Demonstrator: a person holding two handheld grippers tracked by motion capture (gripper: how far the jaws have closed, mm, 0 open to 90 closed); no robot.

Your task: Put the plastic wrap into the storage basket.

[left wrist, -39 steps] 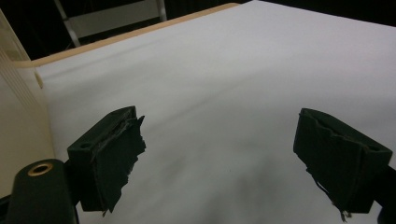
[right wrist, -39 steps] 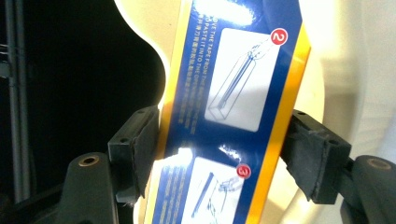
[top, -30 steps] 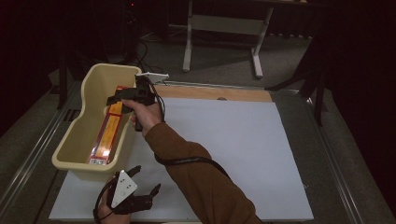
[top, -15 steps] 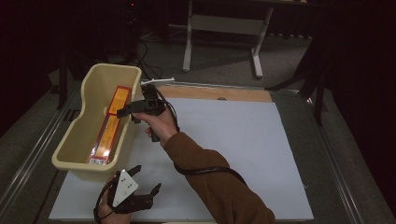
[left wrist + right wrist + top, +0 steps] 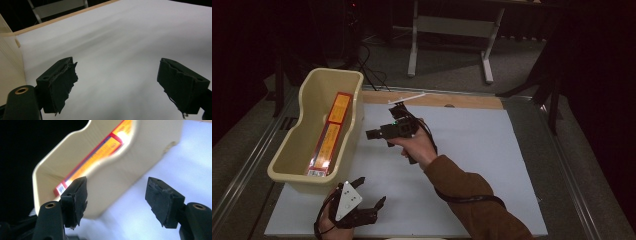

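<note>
A cream plastic bin [image 5: 294, 150] stands at the left of the white table. An orange and red box [image 5: 330, 134] lies flat along its floor; in the right gripper view the orange and red box [image 5: 100, 150] shows inside the cream plastic bin [image 5: 140, 152]. My right gripper [image 5: 371, 134] hovers open just right of the bin, jaws pointing at its wall, nothing between them. My left gripper [image 5: 371, 192] rests open near the table's front edge, below the bin, jaws wide and empty.
The white sheet [image 5: 492, 165] covers the table, with a wooden strip [image 5: 472, 101] along its far edge. A thin white stick [image 5: 407, 98] lies on that strip. Metal rails [image 5: 572, 165] run along both sides. A stand and cables [image 5: 372, 75] sit on the floor beyond.
My right gripper has drawn back out of the bin to the right and toward the near side, leaving the box lying in it. The left gripper has stayed in place.
</note>
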